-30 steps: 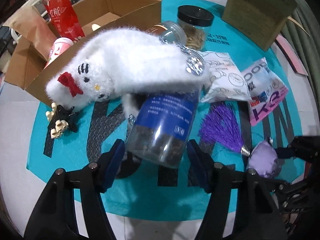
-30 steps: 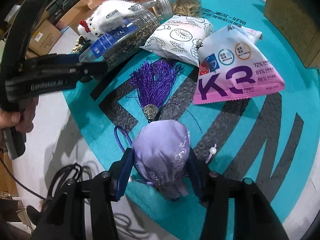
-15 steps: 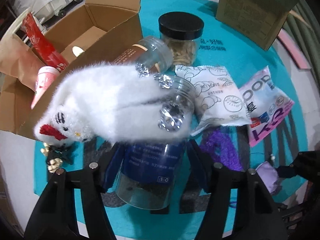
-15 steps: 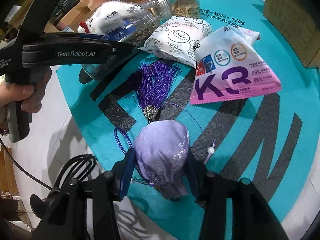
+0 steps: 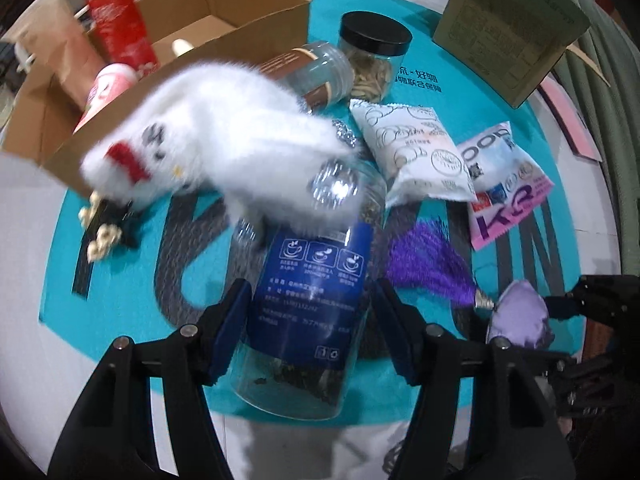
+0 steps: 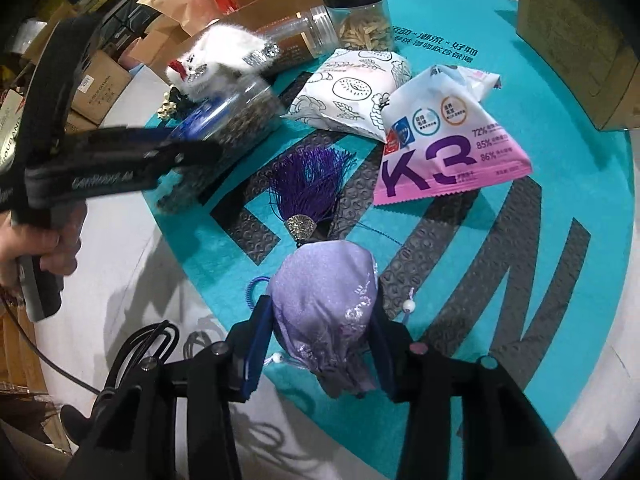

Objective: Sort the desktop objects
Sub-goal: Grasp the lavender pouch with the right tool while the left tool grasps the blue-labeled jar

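Lifted since a second ago: left gripper (image 5: 310,322) clamps jar (image 5: 308,308) off the mat (image 5: 168,280), plush (image 5: 224,152) riding on top, likely to slide. Right gripper (image 6: 316,344) squeezes soft pouch (image 6: 326,300). Jar rigid, slick; hold mid-body.

From the left wrist we look steeply down along the fingers, close over a clear jar (image 5: 308,312) on the teal mat (image 5: 132,280), facing the open cardboard box (image 5: 224,12). From the right wrist we look down just as close over a purple pouch (image 6: 332,304). Both views share the jar (image 6: 232,128), the pouch (image 5: 520,316), the purple tassel (image 5: 432,264) and the snack bags (image 6: 448,152).
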Demonstrator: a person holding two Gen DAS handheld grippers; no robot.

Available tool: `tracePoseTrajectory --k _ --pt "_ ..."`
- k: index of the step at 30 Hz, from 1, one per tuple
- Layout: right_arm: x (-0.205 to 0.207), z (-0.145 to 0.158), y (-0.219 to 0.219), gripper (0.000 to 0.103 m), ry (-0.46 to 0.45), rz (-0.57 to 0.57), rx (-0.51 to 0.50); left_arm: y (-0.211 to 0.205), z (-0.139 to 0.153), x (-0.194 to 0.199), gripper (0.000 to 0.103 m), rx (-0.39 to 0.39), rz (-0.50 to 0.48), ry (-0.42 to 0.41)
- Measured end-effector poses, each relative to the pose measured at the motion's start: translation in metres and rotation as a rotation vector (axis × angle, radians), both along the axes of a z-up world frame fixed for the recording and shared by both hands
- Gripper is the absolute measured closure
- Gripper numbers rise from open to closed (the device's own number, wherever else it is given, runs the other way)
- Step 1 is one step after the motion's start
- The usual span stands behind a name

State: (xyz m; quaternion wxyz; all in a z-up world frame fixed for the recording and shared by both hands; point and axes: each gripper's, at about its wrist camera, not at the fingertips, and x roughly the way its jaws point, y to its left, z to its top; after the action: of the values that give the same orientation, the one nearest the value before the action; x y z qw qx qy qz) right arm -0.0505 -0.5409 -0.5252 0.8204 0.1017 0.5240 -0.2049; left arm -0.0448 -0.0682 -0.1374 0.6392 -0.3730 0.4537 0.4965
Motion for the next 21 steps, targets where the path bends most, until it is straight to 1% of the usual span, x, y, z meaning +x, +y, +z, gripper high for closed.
tracePoseTrajectory --k 2,6,7,8,12,13,14,16,20,21 --pt "-0.001 0.000 0.010 0.057 -0.008 -0.003 0.008 -0.008 0.003 -0.004 0.042 0.004 0.006 -0.003" --pt "-0.011 0.006 0.007 0.057 -0.015 0.014 0.017 -0.021 0.009 -0.015 0.043 0.006 0.036 -0.034" --pt "-0.011 0.008 0.007 0.057 -0.018 0.017 0.017 -0.027 0.016 -0.009 0.043 0.009 0.043 -0.041" --pt "-0.013 0.011 0.007 0.057 -0.019 0.021 0.014 -0.012 0.023 -0.014 0.043 0.011 0.048 -0.048" --pt "-0.004 0.014 0.015 0.057 -0.030 0.037 0.015 -0.017 0.036 -0.022 0.044 0.021 0.063 -0.059" --pt "-0.005 0.015 0.014 0.057 -0.031 0.042 0.014 -0.014 0.034 -0.013 0.044 0.021 0.065 -0.056" --pt "-0.003 0.015 0.015 0.057 -0.032 0.048 0.011 -0.021 0.036 -0.012 0.044 0.017 0.064 -0.052" --pt "0.000 0.015 0.017 0.057 -0.027 0.052 0.008 -0.021 0.029 -0.013 0.045 0.001 0.059 -0.044" --pt "0.004 0.010 0.016 0.057 -0.010 0.056 0.013 -0.015 0.009 -0.016 0.045 -0.062 0.045 -0.048" --pt "0.006 0.007 0.016 0.057 -0.007 0.055 0.014 -0.014 0.007 -0.016 0.045 -0.056 0.042 -0.049"
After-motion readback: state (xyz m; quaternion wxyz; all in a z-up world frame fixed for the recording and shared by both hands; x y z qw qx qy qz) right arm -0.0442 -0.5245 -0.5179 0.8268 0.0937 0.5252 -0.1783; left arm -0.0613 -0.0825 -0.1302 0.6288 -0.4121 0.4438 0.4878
